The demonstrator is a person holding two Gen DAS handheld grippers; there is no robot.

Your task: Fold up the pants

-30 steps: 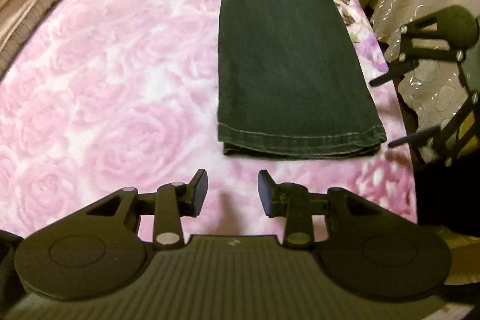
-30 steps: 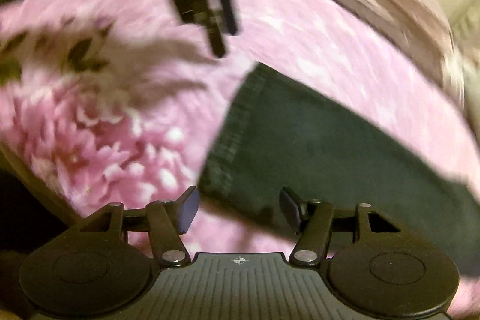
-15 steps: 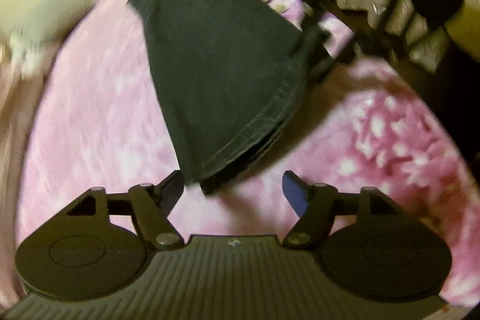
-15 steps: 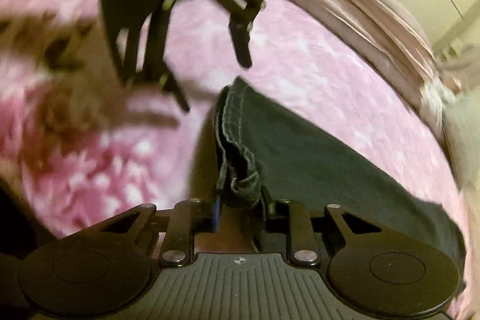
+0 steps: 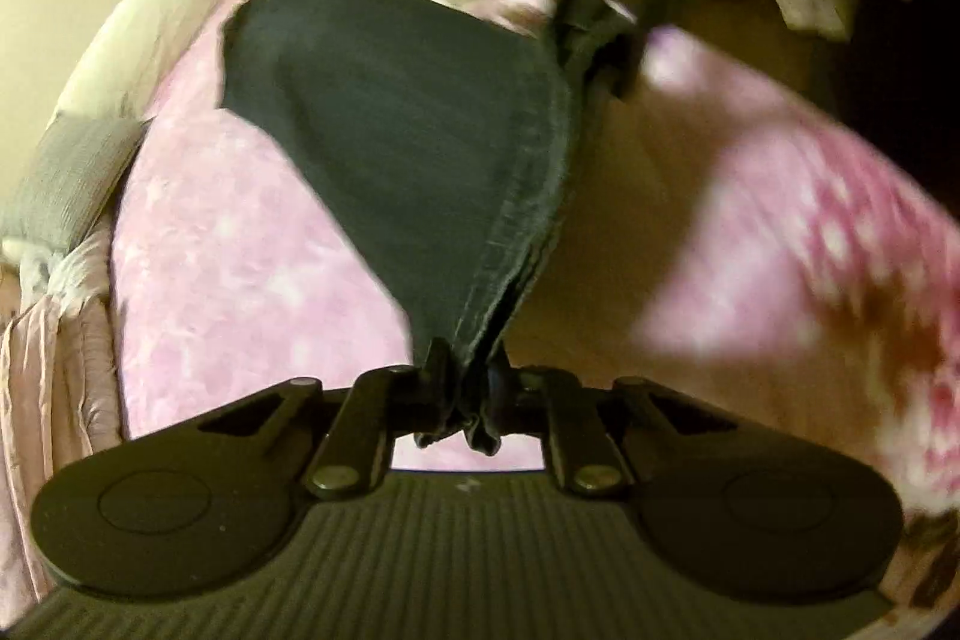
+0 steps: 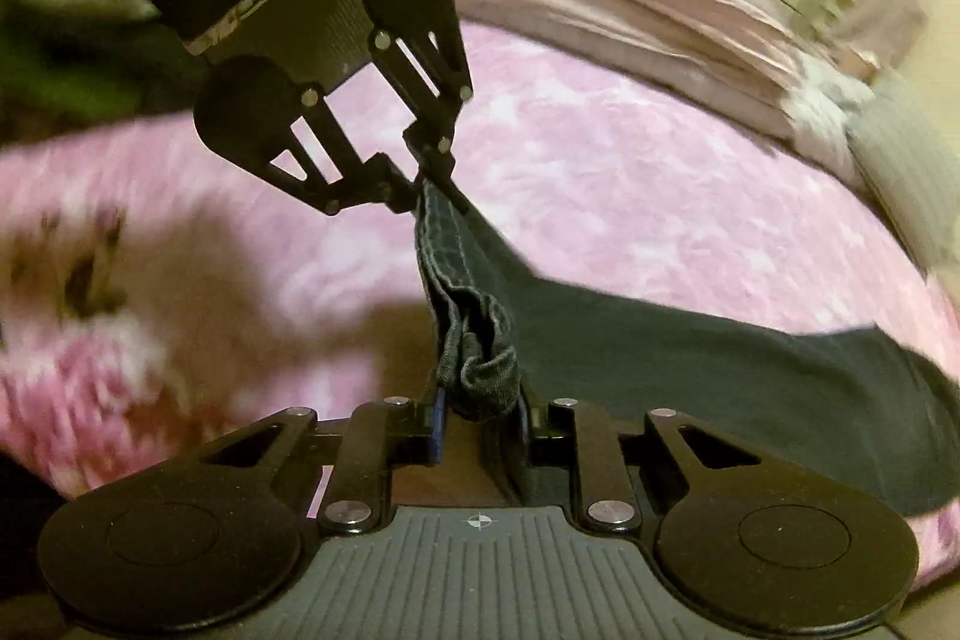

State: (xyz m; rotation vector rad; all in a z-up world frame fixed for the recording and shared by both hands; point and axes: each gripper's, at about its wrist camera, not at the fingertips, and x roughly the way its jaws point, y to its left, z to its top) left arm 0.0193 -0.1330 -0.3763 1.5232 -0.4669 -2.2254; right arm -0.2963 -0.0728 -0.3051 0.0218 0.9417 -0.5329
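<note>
Dark denim is pinched at the hem end by both grippers. In the left wrist view the left gripper (image 5: 465, 394), at the lower middle of the frame, is closed tight on one hem corner of the pants (image 5: 396, 112), with bunched cloth pressed between its fingers. In the right wrist view the right gripper (image 6: 483, 421), also at the lower middle, is clamped on the other corner, and the hem (image 6: 447, 244) is stretched up the middle of the frame to the left gripper at the upper left. The hem end is lifted off the bed (image 6: 630, 196), while the rest of the pants lies flat on the pink flowered cover towards the right of the frame. The step in hand is judged to be the lengthwise fold, hem carried to waist. For the next move, both corners would need to be kept level and taut, carried over the flat part and laid down square at the far end, which cannot be seen clearly.
</note>
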